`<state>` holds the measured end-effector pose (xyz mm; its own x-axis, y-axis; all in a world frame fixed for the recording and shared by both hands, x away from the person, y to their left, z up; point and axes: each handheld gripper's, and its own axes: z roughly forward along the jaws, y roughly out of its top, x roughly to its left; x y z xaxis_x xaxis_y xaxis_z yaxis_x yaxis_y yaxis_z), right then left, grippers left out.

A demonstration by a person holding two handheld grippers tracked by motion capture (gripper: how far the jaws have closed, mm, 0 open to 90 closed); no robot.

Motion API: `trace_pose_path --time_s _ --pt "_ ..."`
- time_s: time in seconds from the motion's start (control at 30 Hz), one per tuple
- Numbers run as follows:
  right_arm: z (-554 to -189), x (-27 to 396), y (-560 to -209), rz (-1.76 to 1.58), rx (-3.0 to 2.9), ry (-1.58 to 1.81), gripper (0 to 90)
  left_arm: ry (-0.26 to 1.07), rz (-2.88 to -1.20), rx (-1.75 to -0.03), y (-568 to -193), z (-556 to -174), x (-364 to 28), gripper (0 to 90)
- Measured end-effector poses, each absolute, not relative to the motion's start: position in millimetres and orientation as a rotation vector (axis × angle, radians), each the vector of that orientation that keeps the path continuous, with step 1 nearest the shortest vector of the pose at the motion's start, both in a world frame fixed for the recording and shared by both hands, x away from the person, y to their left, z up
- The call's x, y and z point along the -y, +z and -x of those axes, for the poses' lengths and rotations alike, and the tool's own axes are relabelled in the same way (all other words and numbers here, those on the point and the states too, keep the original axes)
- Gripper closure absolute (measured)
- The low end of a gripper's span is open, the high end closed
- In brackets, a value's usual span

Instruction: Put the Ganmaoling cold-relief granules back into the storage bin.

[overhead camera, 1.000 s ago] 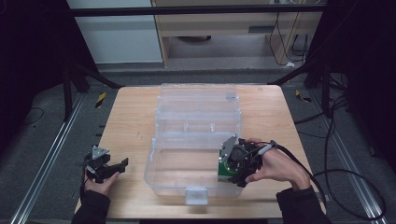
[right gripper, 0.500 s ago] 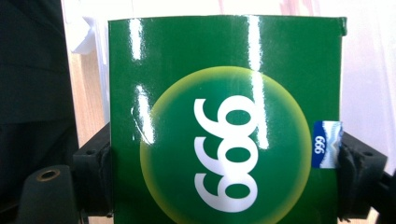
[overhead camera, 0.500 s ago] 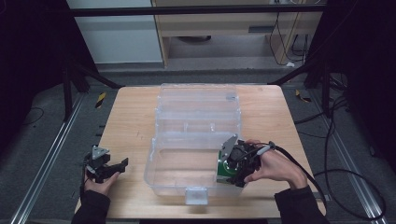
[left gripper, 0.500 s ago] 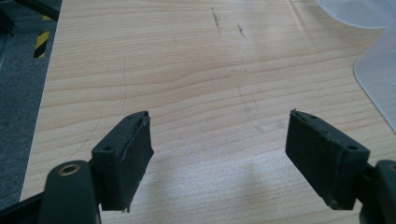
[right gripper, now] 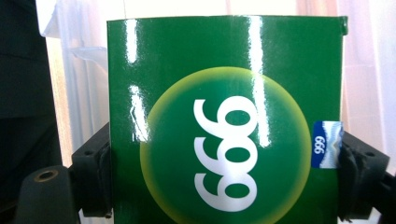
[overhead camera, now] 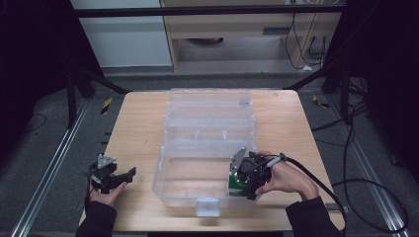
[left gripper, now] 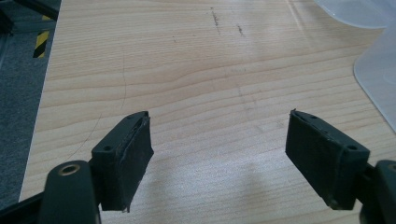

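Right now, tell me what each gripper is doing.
Left gripper: open, holding nothing, above the table.
Right gripper: closed on the green box.

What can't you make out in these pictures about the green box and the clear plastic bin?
- Glossy green cardboard box: its lower end is cut off by the right gripper view's bottom edge; in the high view the right hand-held gripper covers most of it.
- Whether the box touches the floor of the clear plastic bin: hidden by the gripper and hand.
- Print on the box's small blue sticker: too small.
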<state>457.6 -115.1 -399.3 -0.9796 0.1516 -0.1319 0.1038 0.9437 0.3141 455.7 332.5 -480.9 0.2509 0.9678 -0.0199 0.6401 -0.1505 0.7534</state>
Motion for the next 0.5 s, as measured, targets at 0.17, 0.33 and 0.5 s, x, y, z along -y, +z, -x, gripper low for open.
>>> trace_pose_path --time_s 0.17,0.33,0.5 --pt "-459.2 112.0 -406.2 -0.182 -2.951 0.423 15.0 0.64 -1.875 -1.465 -481.6 -456.0 -332.8 22.0" --pt "-460.0 111.0 -408.4 -0.184 -2.956 0.407 14.4 0.64 -1.873 -1.465 -481.5 -456.0 -332.9 22.0" --pt "-460.7 112.9 -407.3 -0.205 -2.951 0.391 12.1 0.64 -1.874 -1.464 -481.5 -456.0 -332.7 22.0"
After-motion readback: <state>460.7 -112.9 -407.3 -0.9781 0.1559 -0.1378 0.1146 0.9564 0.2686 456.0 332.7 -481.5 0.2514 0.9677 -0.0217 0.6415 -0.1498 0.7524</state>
